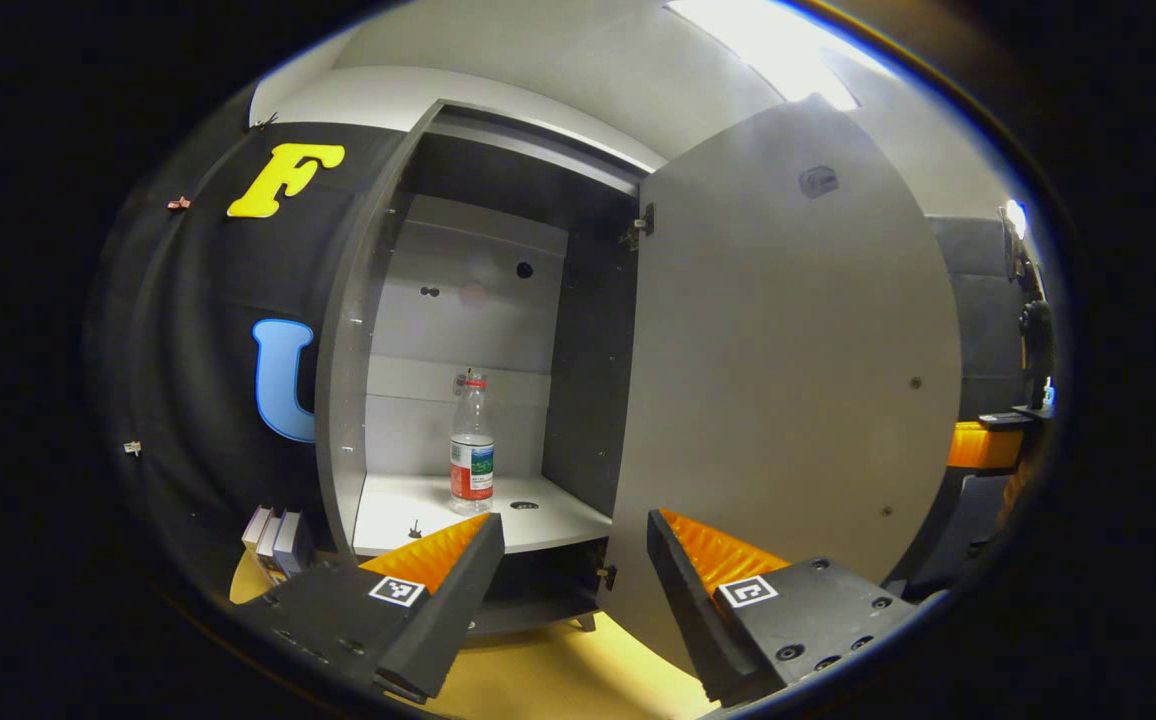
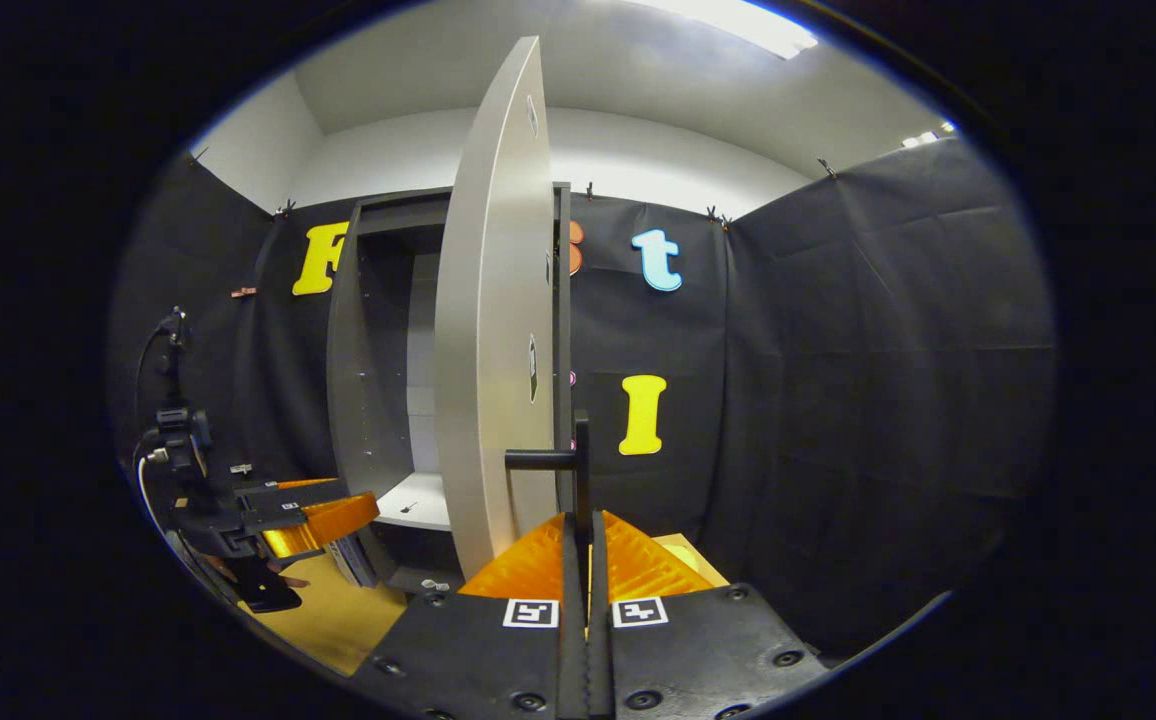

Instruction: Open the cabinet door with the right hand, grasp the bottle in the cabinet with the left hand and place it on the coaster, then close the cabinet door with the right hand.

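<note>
A clear plastic bottle (image 1: 472,445) with a red cap and a red and green label stands upright on the white shelf (image 1: 538,525) inside the grey cabinet (image 1: 343,350). The cabinet door (image 1: 778,350) is swung wide open. In the left gripper view my left gripper (image 1: 573,525) is open and empty, in front of the shelf and short of the bottle. In the right gripper view my right gripper (image 2: 583,520) is shut on the black door handle (image 2: 578,450) on the door's (image 2: 488,330) outer face. The left gripper (image 2: 323,515) also appears at the lower left there.
Several small books (image 1: 273,540) stand left of the cabinet on the yellow tabletop (image 1: 538,680). Black cloth walls (image 2: 838,400) enclose the booth. The open door stands between the two grippers. The right gripper (image 1: 983,445) peeks past the door's far edge.
</note>
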`<state>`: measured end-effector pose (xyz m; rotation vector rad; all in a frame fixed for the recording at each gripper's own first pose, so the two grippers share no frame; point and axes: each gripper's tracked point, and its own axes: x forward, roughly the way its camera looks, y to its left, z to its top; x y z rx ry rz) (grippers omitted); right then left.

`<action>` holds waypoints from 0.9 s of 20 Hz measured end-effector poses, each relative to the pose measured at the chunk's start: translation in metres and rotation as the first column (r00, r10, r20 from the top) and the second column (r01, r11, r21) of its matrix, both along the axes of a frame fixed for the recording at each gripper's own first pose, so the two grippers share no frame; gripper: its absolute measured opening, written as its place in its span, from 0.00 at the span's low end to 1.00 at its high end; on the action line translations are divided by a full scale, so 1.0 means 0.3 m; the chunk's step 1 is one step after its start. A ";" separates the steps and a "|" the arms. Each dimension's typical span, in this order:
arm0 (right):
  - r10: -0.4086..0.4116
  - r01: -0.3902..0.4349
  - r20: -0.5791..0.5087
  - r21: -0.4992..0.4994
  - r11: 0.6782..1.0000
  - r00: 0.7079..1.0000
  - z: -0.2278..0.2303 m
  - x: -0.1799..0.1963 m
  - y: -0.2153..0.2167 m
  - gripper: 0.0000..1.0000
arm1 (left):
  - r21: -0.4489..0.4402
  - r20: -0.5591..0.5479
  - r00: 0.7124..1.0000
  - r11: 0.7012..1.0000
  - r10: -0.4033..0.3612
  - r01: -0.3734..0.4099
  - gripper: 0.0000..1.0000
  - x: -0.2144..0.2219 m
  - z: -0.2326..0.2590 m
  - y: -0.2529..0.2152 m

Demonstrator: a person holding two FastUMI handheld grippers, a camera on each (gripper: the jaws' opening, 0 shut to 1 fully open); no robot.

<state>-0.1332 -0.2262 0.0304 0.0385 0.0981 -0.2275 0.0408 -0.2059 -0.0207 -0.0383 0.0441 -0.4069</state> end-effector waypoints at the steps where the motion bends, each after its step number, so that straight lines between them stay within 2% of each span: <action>1: 0.002 -0.002 0.002 0.016 1.000 1.000 0.002 -0.004 -0.022 0.05 | 0.013 0.011 1.000 1.000 0.025 -0.025 0.91 0.035 0.002 0.008; 5: -0.015 0.014 0.022 0.044 0.999 1.000 0.006 -0.051 -0.128 0.05 | 0.054 0.103 0.984 0.987 0.143 -0.150 0.90 0.230 0.059 0.075; 8: 0.072 -0.076 0.038 0.111 0.991 0.997 0.004 -0.060 -0.104 0.05 | 0.089 0.157 0.964 0.969 0.215 -0.231 0.90 0.373 0.096 0.117; 9: 0.096 -0.100 0.041 0.120 0.988 0.995 0.007 -0.061 -0.108 0.05 | 0.094 0.167 0.959 0.965 0.229 -0.247 0.86 0.412 0.098 0.112; 10: 0.108 -0.112 0.039 0.121 0.986 0.993 0.005 -0.065 -0.116 0.05 | 0.095 0.166 0.958 0.963 0.234 -0.252 0.90 0.451 0.098 0.101; 11: 0.114 -0.118 0.034 0.121 0.986 0.993 0.003 -0.077 -0.123 0.05 | 0.094 0.163 0.958 0.963 0.237 -0.254 0.87 0.493 0.088 0.094; 15: 0.048 -0.051 0.045 0.079 0.996 0.998 0.045 -0.153 -0.213 0.05 | 0.120 0.158 0.953 0.953 0.257 -0.277 0.91 0.646 0.063 0.064; 18: -0.141 0.142 0.031 -0.040 0.989 0.990 0.039 -0.218 -0.400 0.05 | 0.106 0.119 0.947 0.945 0.297 -0.310 0.92 0.749 0.023 0.073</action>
